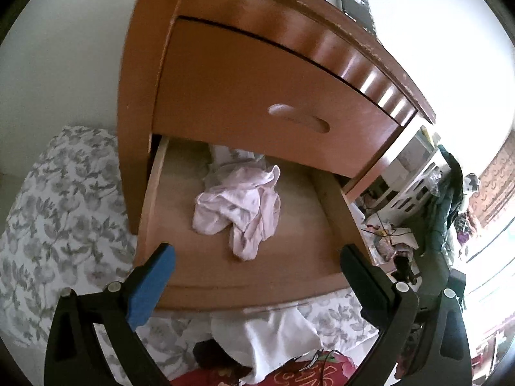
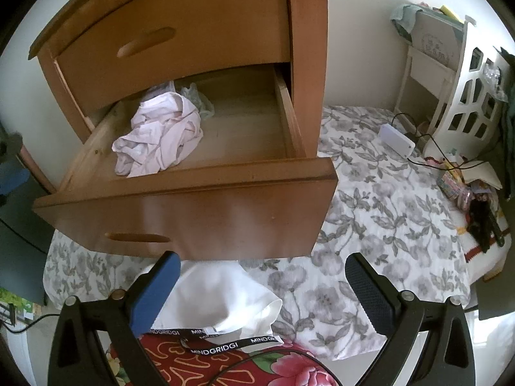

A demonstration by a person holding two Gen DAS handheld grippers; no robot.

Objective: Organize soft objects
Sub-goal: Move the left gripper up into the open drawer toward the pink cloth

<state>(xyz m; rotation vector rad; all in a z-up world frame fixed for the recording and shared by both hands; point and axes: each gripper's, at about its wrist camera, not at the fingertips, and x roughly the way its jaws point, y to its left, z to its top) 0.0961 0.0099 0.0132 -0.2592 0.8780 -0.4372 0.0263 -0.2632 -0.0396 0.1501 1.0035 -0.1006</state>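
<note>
Currently, left gripper (image 1: pixel 257 262): jaws wide apart, holding nothing.
Right gripper (image 2: pixel 262 268): jaws wide apart, holding nothing.
Pink garment (image 2: pixel 157 138): crumpled inside open lower drawer (image 2: pixel 193 212).
Lanyard (image 2: pixel 225 341): reads "MINDGRIDGI".

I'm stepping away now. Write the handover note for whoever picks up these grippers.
Left gripper: open, empty, in front of the open drawer.
Right gripper: open, empty, below the drawer front.
Pink cloth: crumpled inside the drawer, more fabric behind it.
White cloth: on the floral bedspread under the drawer.
Done: pink cloth is in.
Left: probably stow the white cloth and shut the drawer.
</note>
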